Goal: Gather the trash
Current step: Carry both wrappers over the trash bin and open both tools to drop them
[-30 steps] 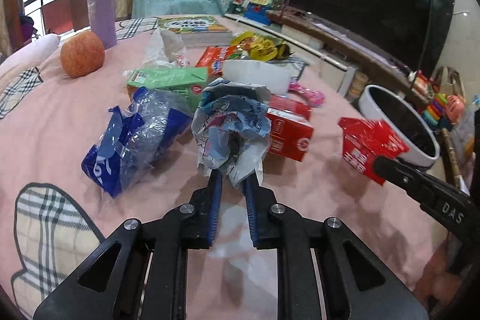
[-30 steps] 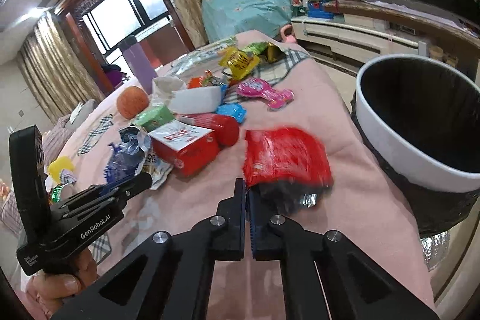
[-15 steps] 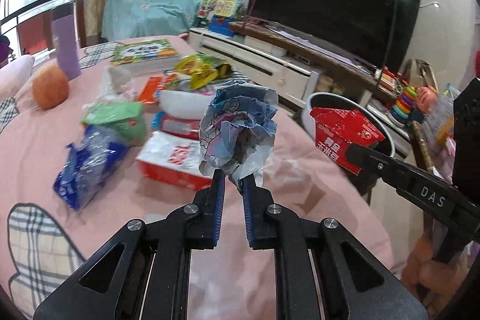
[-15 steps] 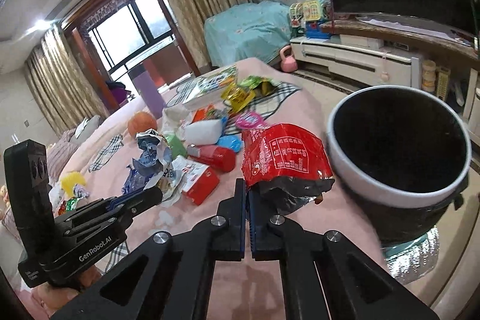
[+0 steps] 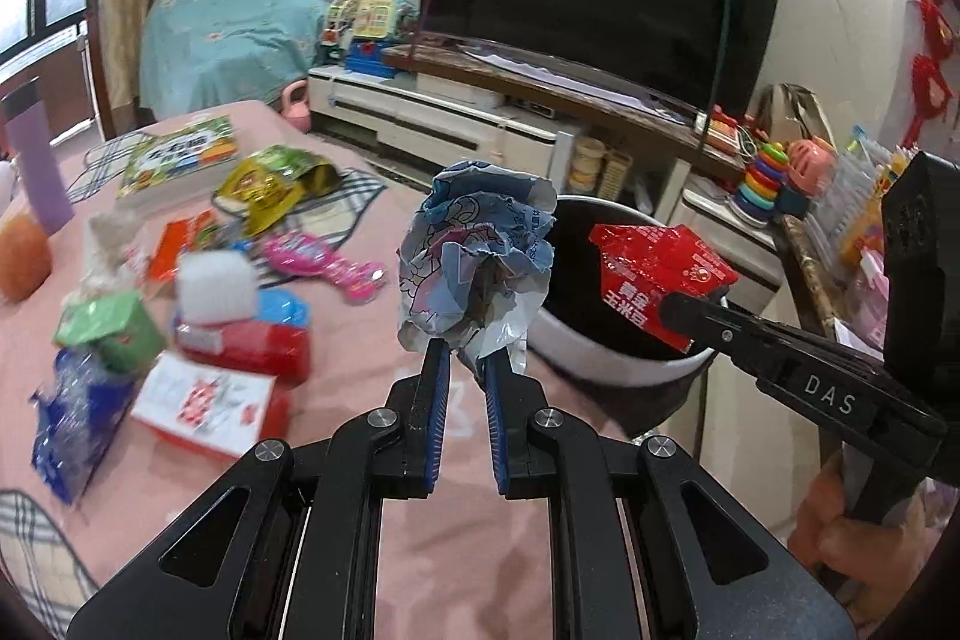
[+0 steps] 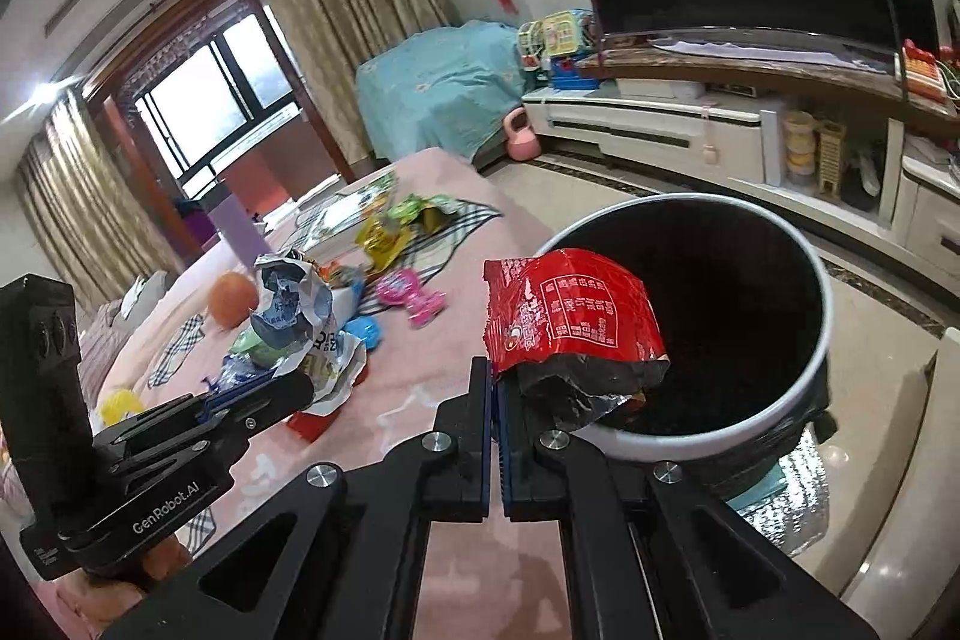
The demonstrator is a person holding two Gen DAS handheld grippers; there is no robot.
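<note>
**Red wrapper and crumpled foil held up by the bin**

Red, flattened and creased, the snack wrapper (image 6: 570, 322) is pinched at its torn lower corner by the right gripper (image 6: 497, 388), whose jaws are pressed together on it. Its long axis runs sideways, out over the near rim of the bin (image 6: 822, 340), and its printed face is towards the camera. The bin is round, white-rimmed and dark inside; nothing can be made out in it. It stands on the floor just beside the edge of the pink table (image 5: 372, 358).

The left gripper (image 5: 465, 349) is clamped on the tail of a crumpled blue-and-white foil wrapper (image 5: 474, 256), which stands upright above the jaws as a ball, over the table edge next to the bin. Both grippers slant downwards, side by side but apart, the right one nearer the bin. A hand (image 5: 840, 532) grips the right handle.

Other litter lies on the table: a red box (image 5: 210, 400), a blue bag (image 5: 78, 424), a green carton (image 5: 108, 328) and a pink toy (image 5: 324, 268).
</note>
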